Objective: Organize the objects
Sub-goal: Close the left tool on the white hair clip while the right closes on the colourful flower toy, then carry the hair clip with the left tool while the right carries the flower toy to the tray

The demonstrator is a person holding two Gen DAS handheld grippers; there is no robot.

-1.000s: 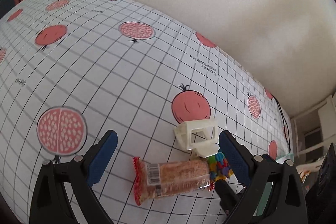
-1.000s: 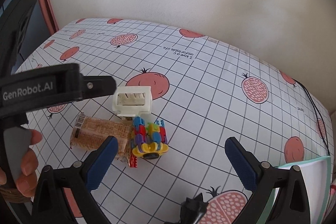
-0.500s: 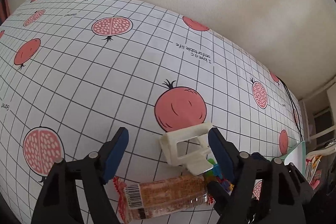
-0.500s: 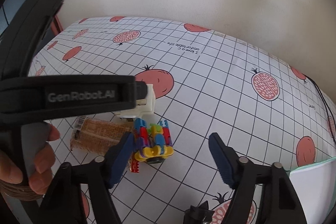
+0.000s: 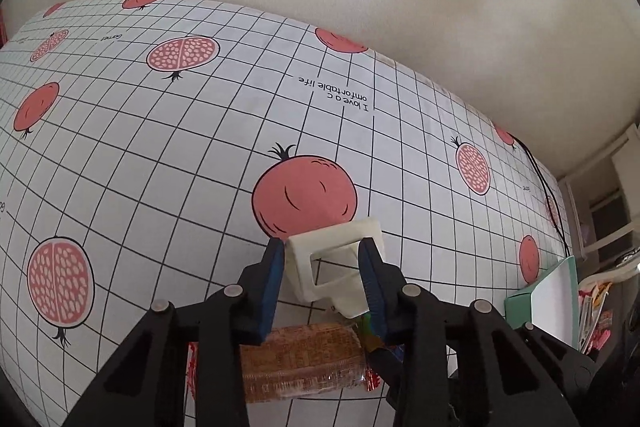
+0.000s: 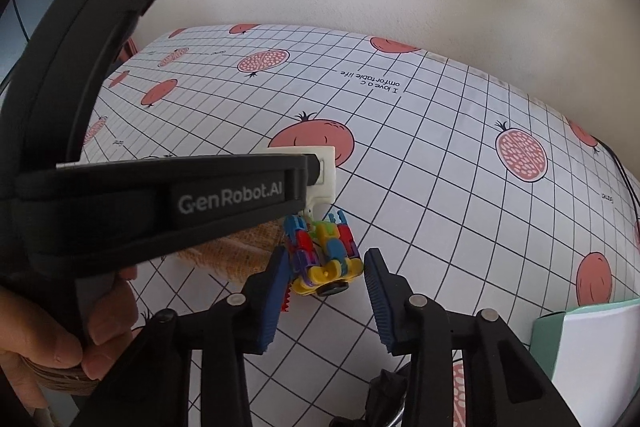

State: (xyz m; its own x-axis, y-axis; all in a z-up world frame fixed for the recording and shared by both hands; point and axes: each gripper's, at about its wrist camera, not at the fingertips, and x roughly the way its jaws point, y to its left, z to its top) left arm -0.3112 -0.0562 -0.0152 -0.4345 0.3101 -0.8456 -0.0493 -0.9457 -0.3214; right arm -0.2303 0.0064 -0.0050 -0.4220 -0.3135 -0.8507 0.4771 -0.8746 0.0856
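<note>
The cream plastic frame piece (image 5: 334,261) sat on the table (image 5: 160,155), at the near edge of a printed pomegranate, and my left tongs (image 5: 322,265) were clamped on it, one blue pad on each side wall. I judged this the grasp step of the sorting job, with the lift yet to come. The piece looked rigid and hollow, a box-like frame with an open window through it and a small tab at its near end, so I expected it to hold firm without crushing. That tab lay just beside, perhaps touching, the multicoloured toy car (image 6: 322,253) and the wrapped snack bar (image 5: 300,363); the next move called for a straight rise, so neither neighbour got dragged along. My right tongs (image 6: 326,285) hung open with the toy car between their pads, not touching it as far as I could tell, ready to take it. At the right edge of the table stood a green-rimmed box (image 6: 592,343), probably the place for these things, though I could not see inside it.
</note>
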